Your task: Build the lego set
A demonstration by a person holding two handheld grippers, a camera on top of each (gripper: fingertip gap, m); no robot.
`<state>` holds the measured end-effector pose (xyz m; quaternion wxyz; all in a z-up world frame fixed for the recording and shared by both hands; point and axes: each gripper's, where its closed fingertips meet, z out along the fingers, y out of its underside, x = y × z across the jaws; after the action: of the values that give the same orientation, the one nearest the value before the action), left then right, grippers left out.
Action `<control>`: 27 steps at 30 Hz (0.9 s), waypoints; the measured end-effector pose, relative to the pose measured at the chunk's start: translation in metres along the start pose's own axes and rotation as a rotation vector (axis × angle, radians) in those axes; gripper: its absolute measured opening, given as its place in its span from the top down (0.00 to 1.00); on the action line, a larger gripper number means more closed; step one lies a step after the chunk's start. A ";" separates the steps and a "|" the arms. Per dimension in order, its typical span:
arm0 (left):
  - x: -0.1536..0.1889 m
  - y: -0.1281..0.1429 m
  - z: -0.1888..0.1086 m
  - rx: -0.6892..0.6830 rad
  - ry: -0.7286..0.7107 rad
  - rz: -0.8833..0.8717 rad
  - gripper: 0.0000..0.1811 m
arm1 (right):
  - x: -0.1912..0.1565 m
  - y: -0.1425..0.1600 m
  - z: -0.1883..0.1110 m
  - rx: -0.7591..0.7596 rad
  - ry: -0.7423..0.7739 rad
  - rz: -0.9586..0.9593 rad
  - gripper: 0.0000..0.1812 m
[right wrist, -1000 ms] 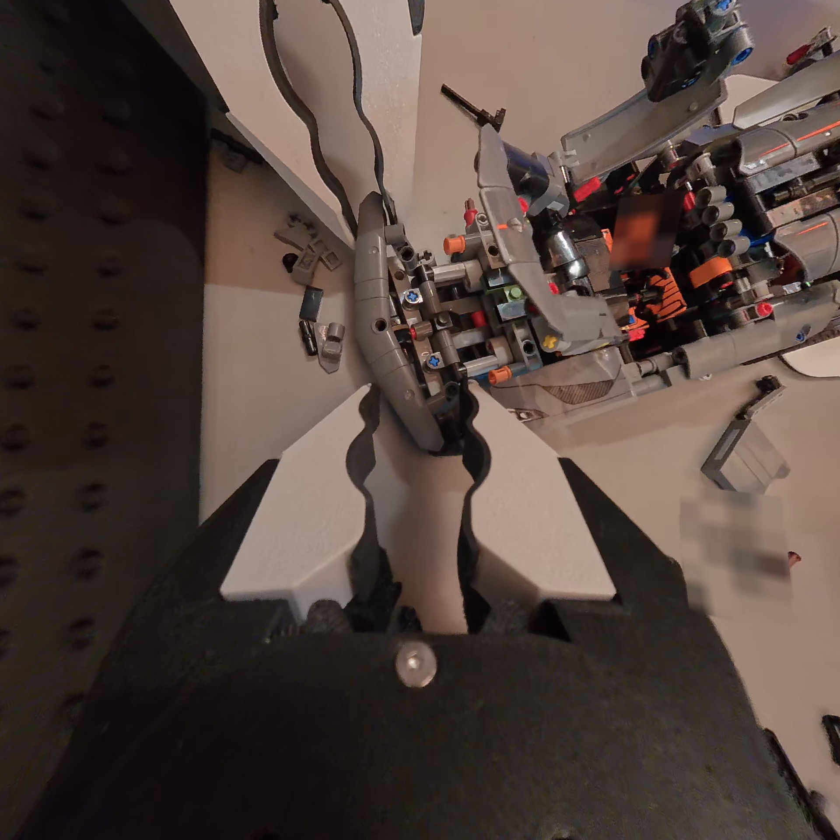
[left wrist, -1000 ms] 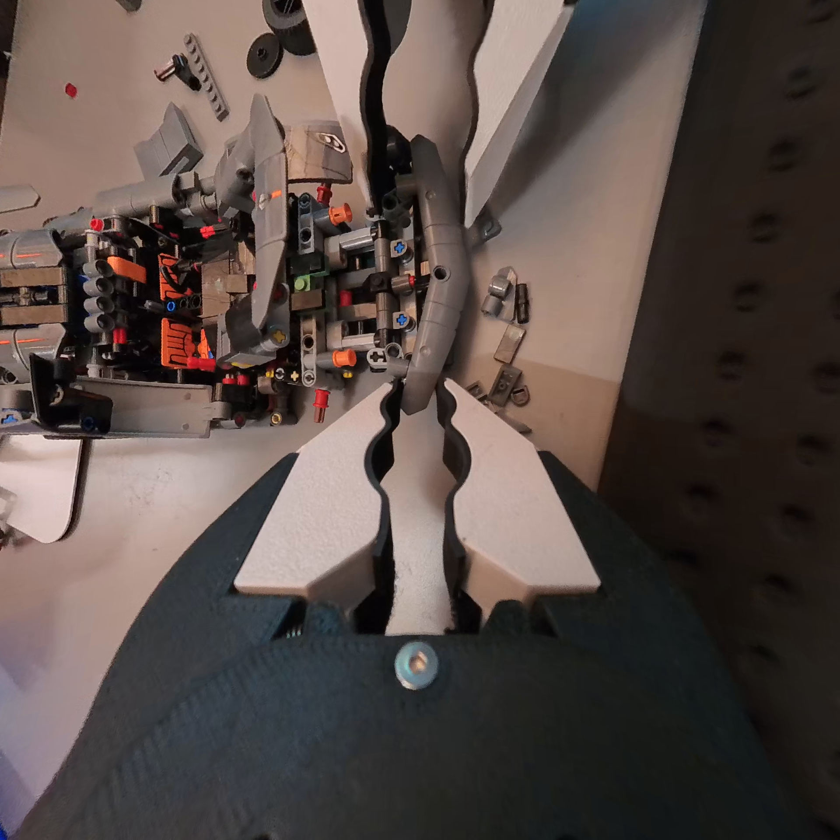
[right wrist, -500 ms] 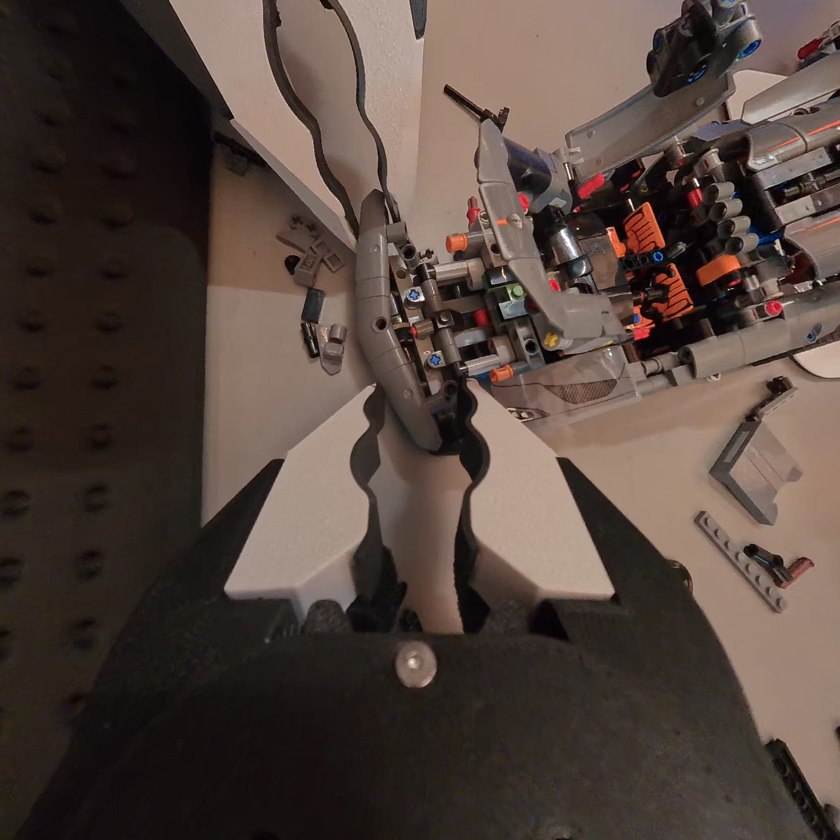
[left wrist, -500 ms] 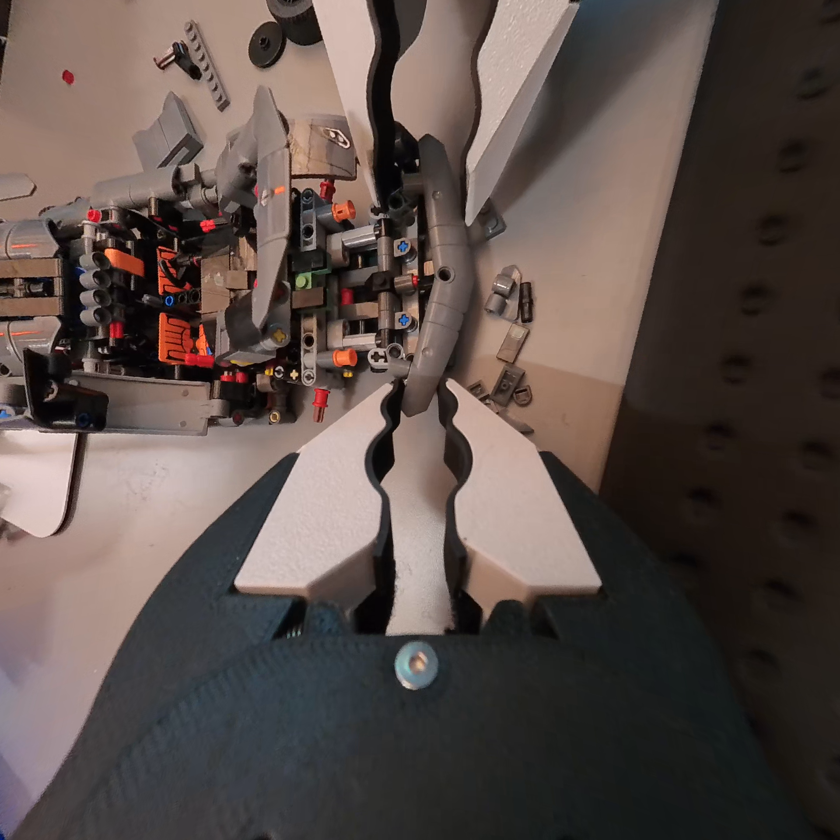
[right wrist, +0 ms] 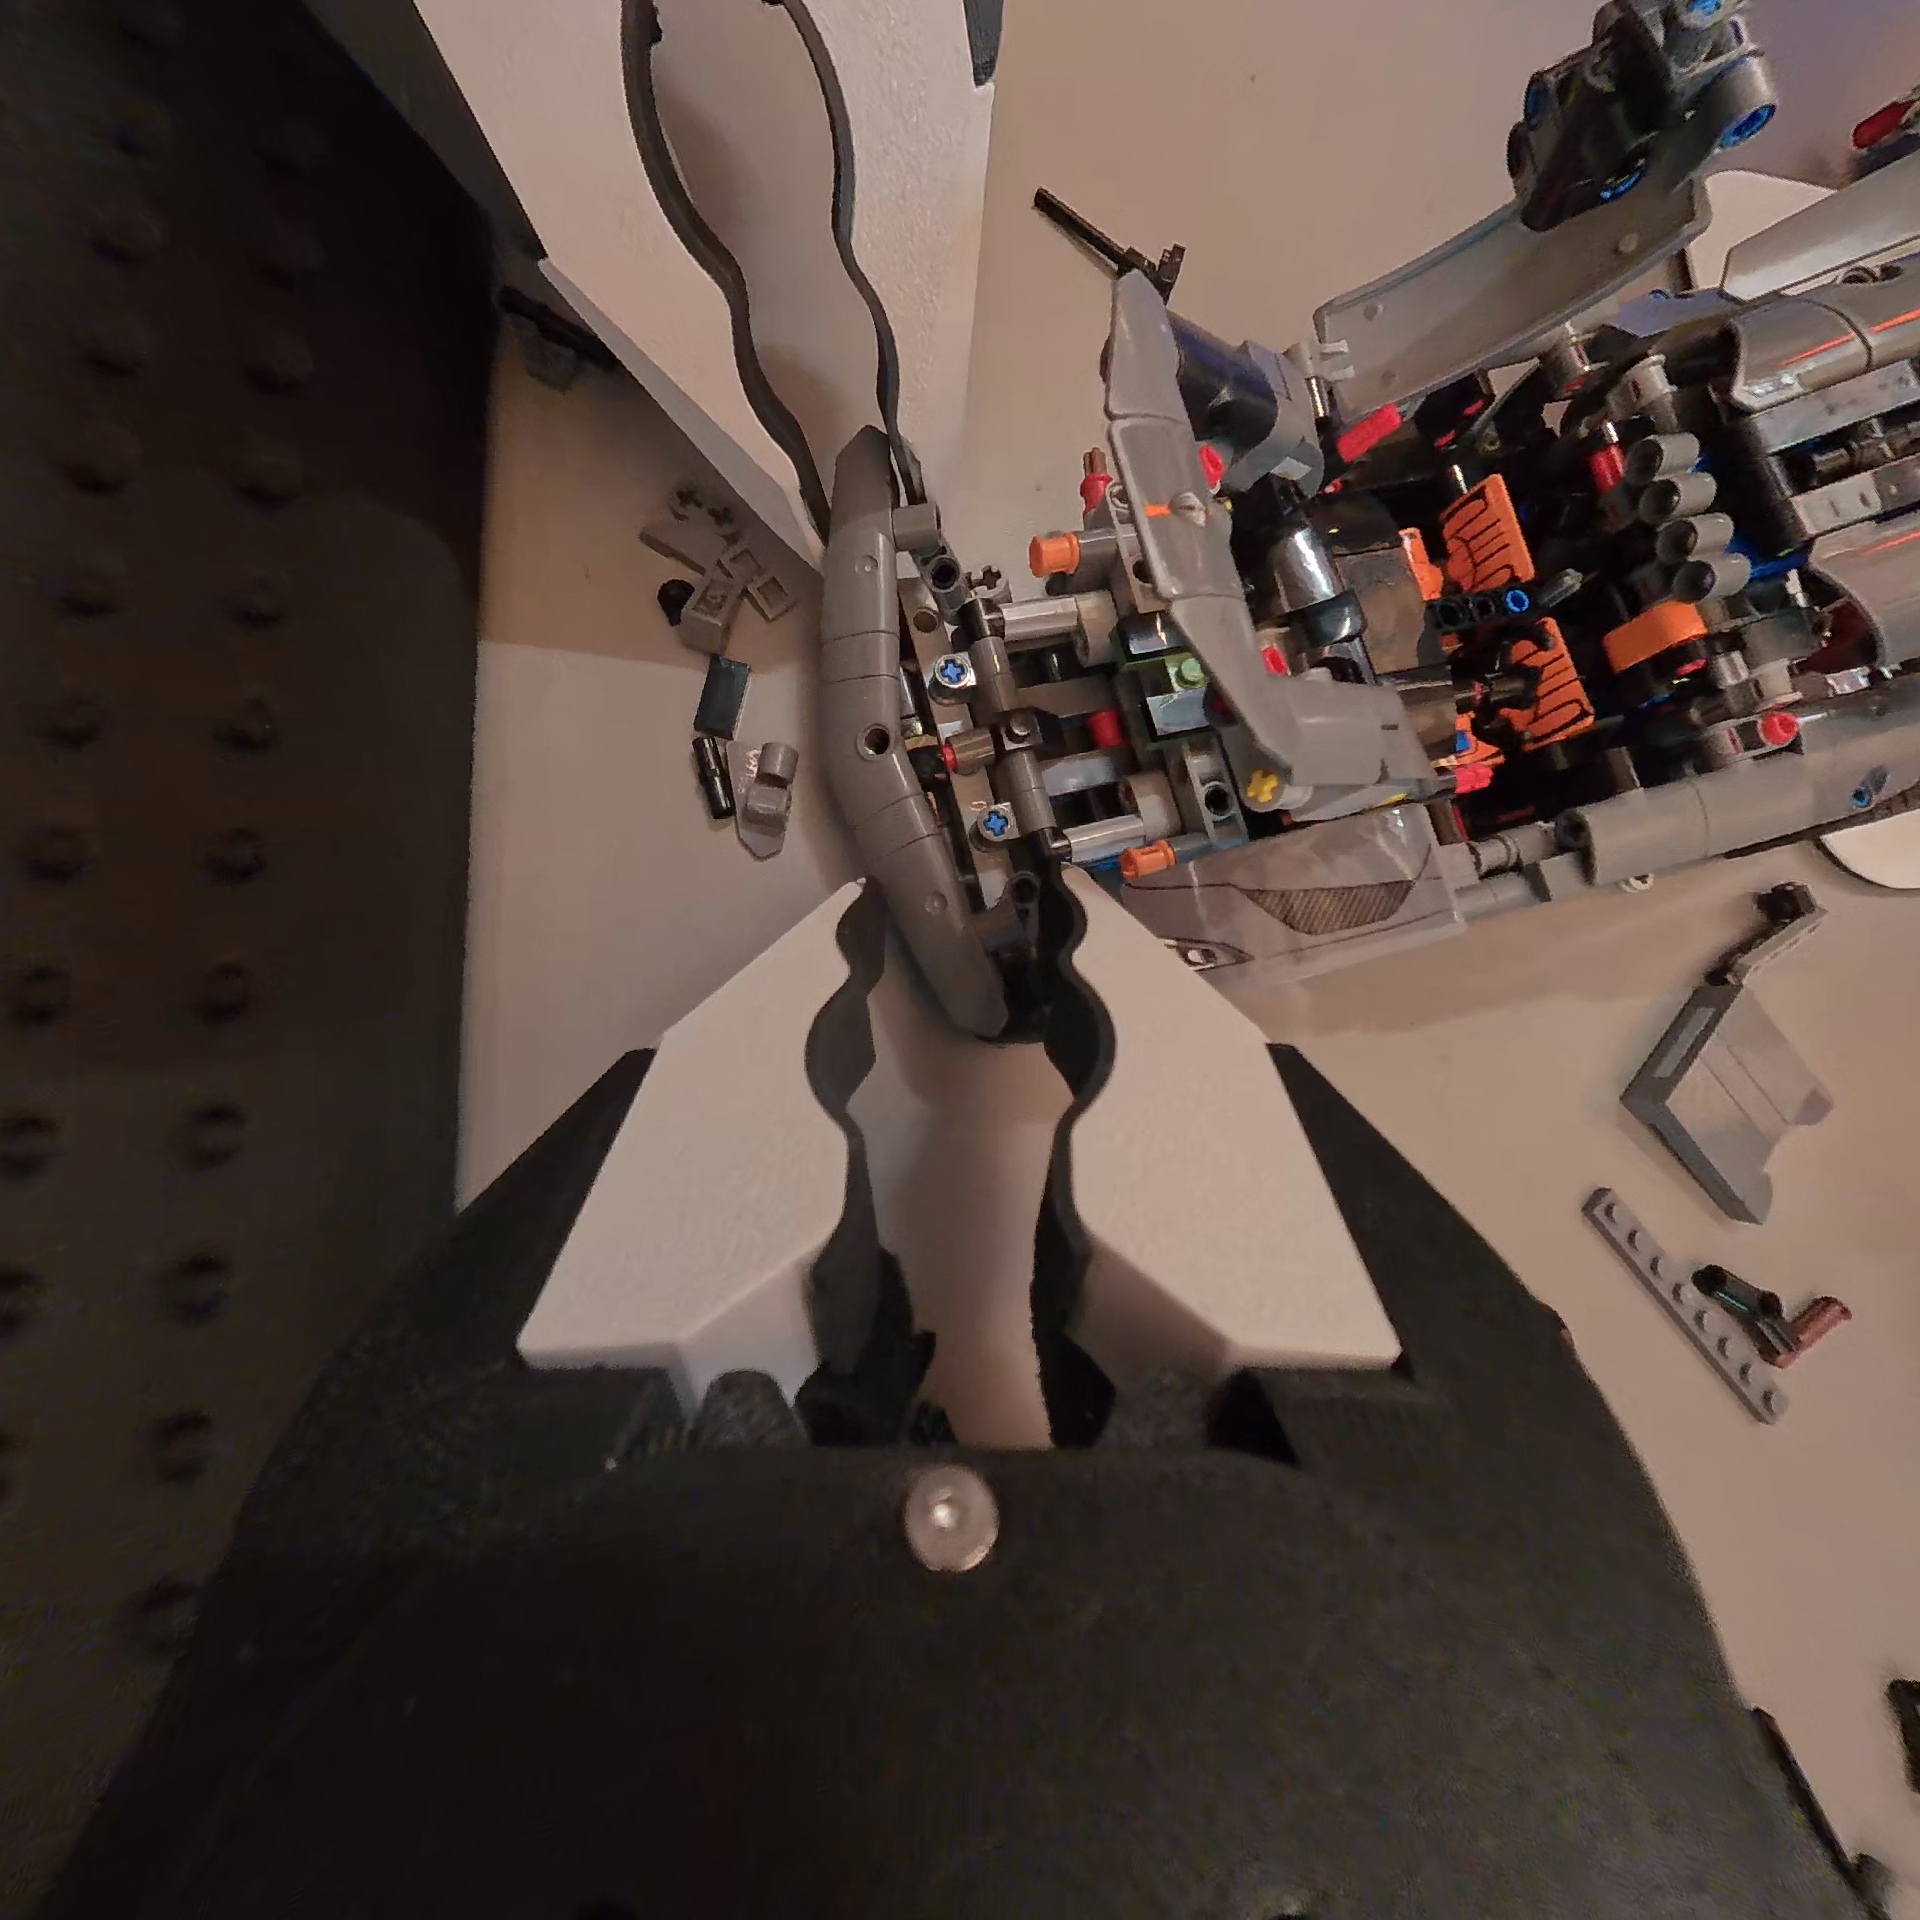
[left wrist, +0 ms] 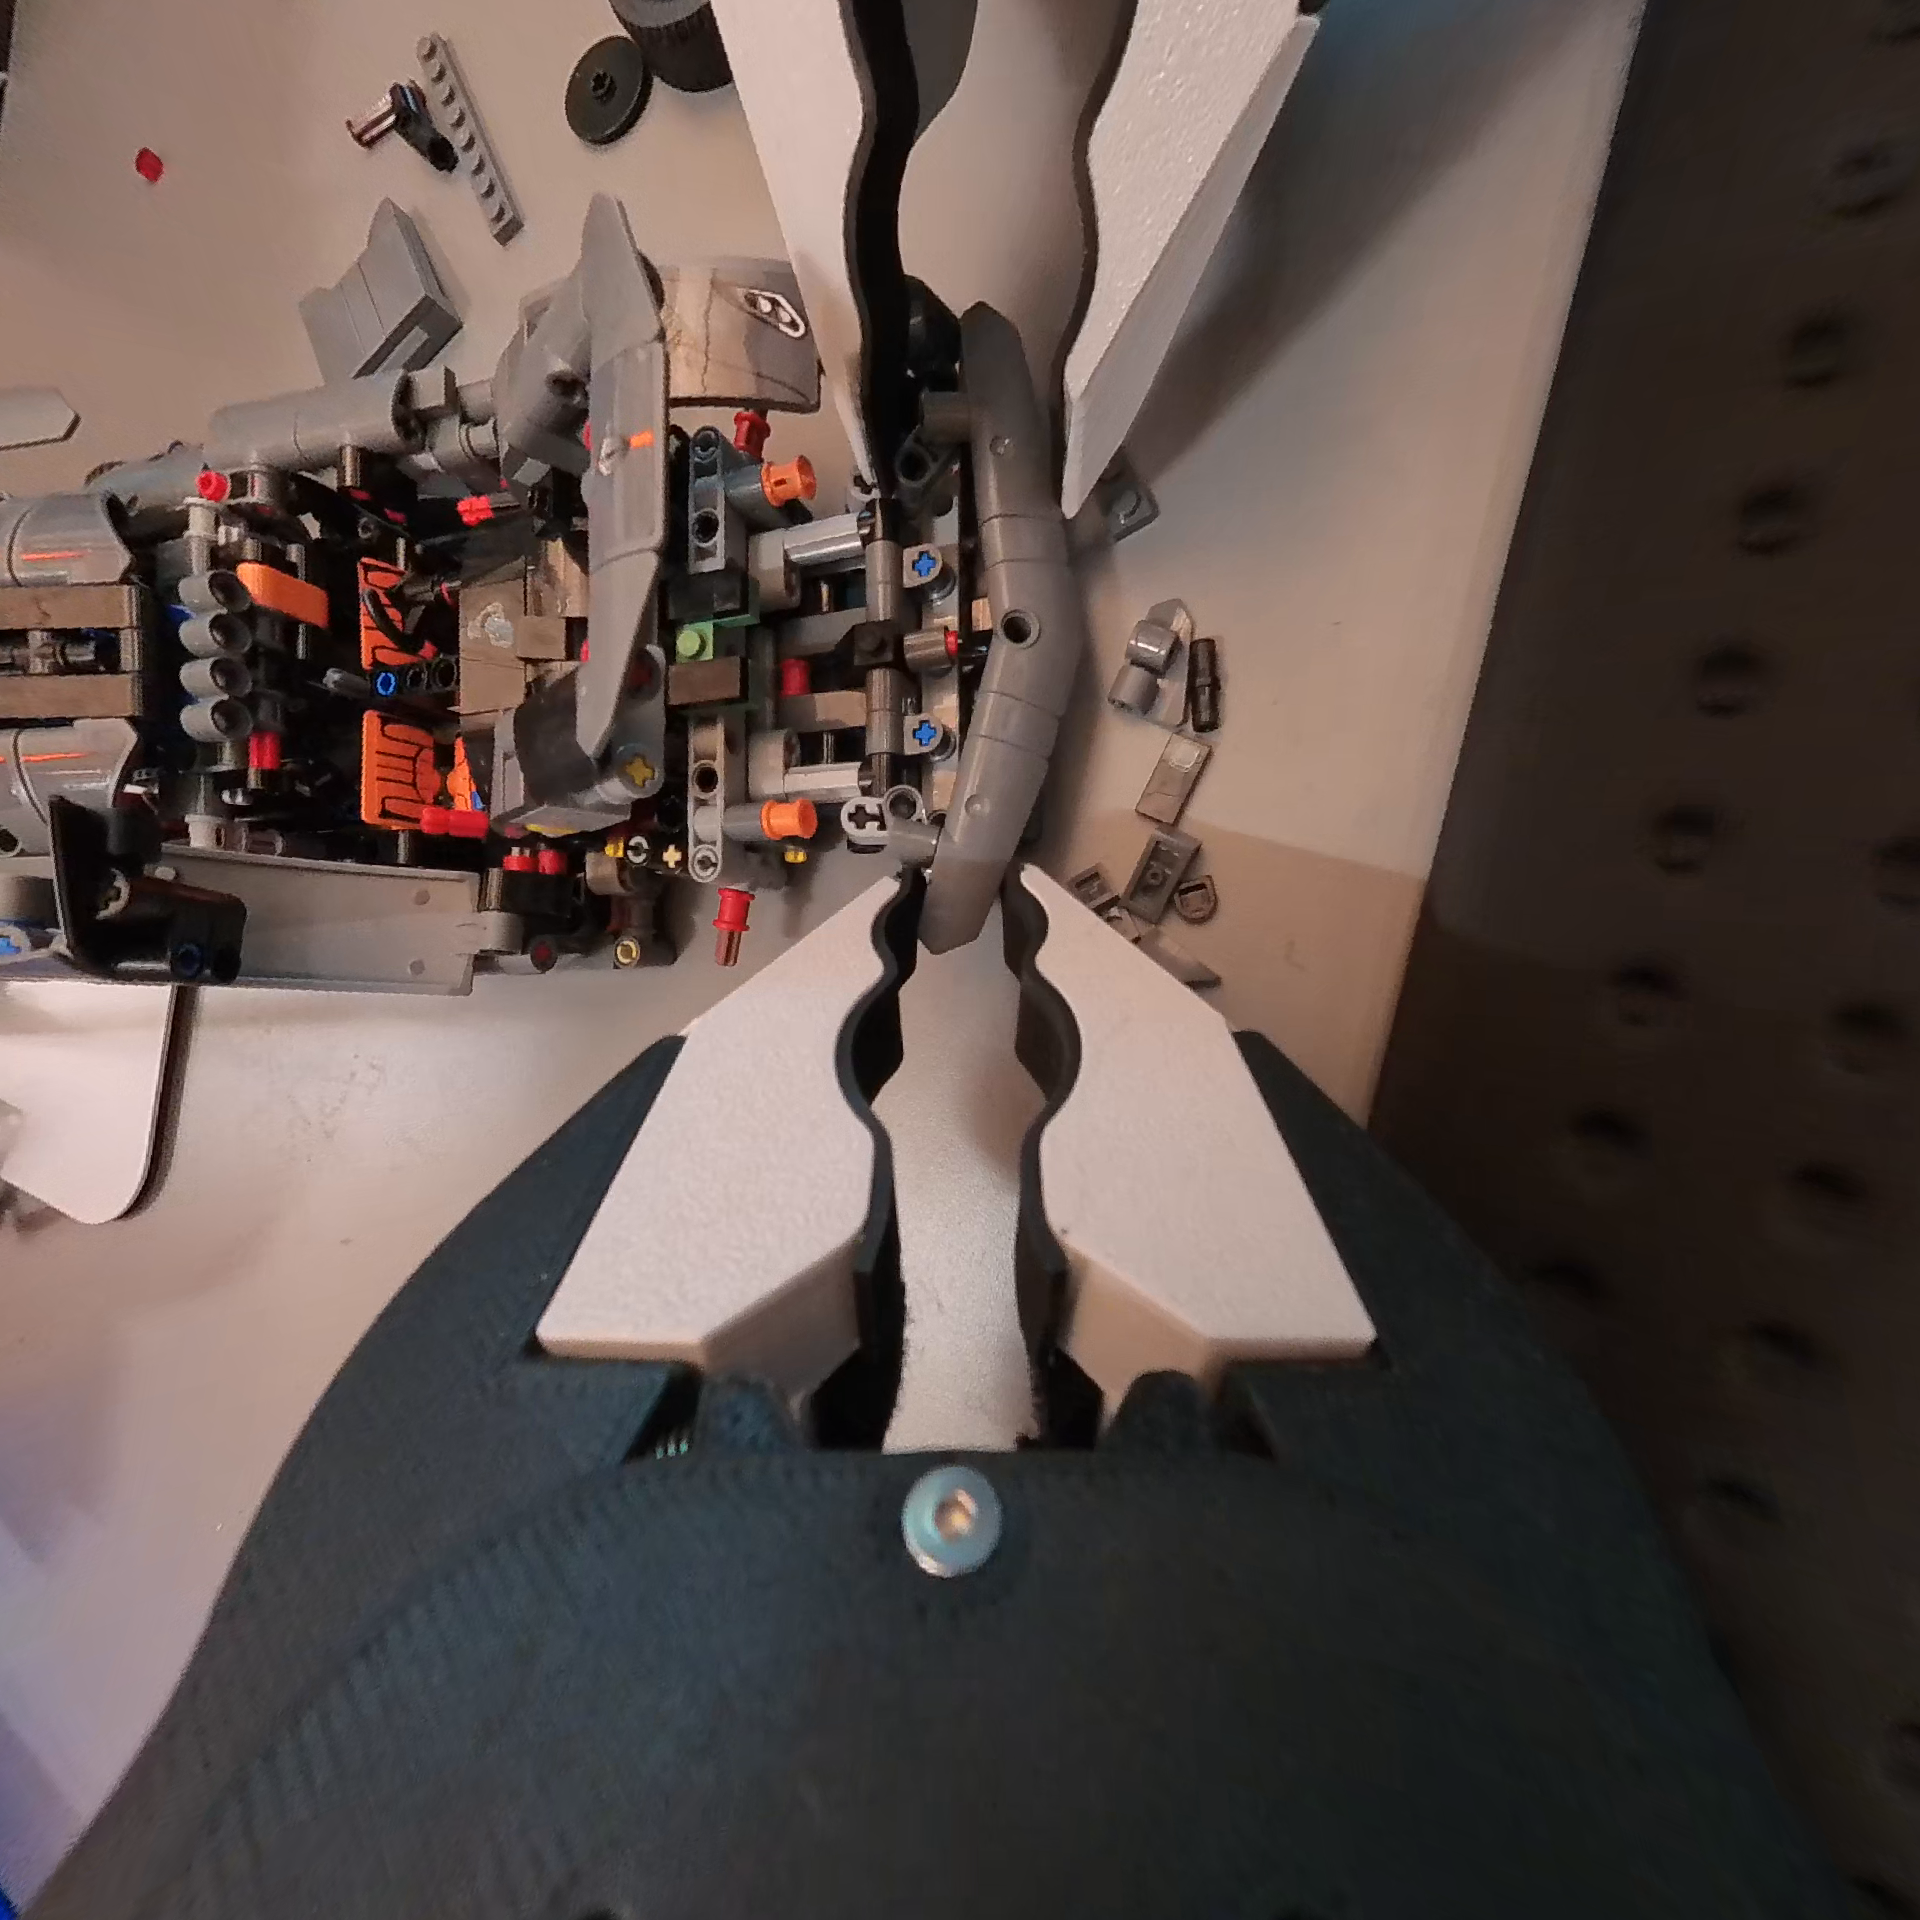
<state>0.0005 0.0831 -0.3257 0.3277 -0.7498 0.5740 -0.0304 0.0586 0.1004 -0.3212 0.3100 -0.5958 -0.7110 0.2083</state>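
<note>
The model [left wrist: 644, 665] lies by the worktop's [left wrist: 1299, 520] edge. Both the left gripper [left wrist: 961, 899] and the right gripper [right wrist: 966, 935] have their fingers pinched on opposite ends of its curved grey panel [left wrist: 1013, 644]. The panel is probably being seated; next comes an even squeeze inward.

Warm, dim indoor light; wide-angle bend at the edges

The desk [left wrist: 1299, 436] is brightest toward its far edge; a soft shadow band crosses its corner beside the dark studded mat [left wrist: 1714, 727]; the mat and near black housings blur; the model [right wrist: 1299, 675] stays sharp.
</note>
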 end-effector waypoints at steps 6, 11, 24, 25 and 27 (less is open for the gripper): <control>0.000 0.000 0.000 0.001 0.004 0.000 0.93 | 0.000 0.000 0.000 -0.006 -0.002 -0.007 0.85; 0.000 0.001 -0.001 0.000 0.008 0.003 0.93 | 0.000 -0.001 0.000 -0.005 -0.003 -0.016 0.85; -0.004 0.003 0.006 -0.029 -0.033 0.041 0.85 | -0.001 -0.003 0.001 0.008 0.001 -0.018 0.85; -0.003 0.001 0.006 -0.019 -0.037 0.052 0.87 | -0.001 -0.003 0.001 0.009 0.000 -0.016 0.85; -0.002 0.001 0.007 -0.023 -0.039 0.057 0.88 | -0.001 -0.003 0.001 0.012 -0.002 -0.012 0.85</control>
<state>0.0015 0.0877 -0.3312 0.3308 -0.7374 0.5889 0.0000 0.0563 0.0988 -0.3201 0.3141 -0.5895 -0.7136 0.2112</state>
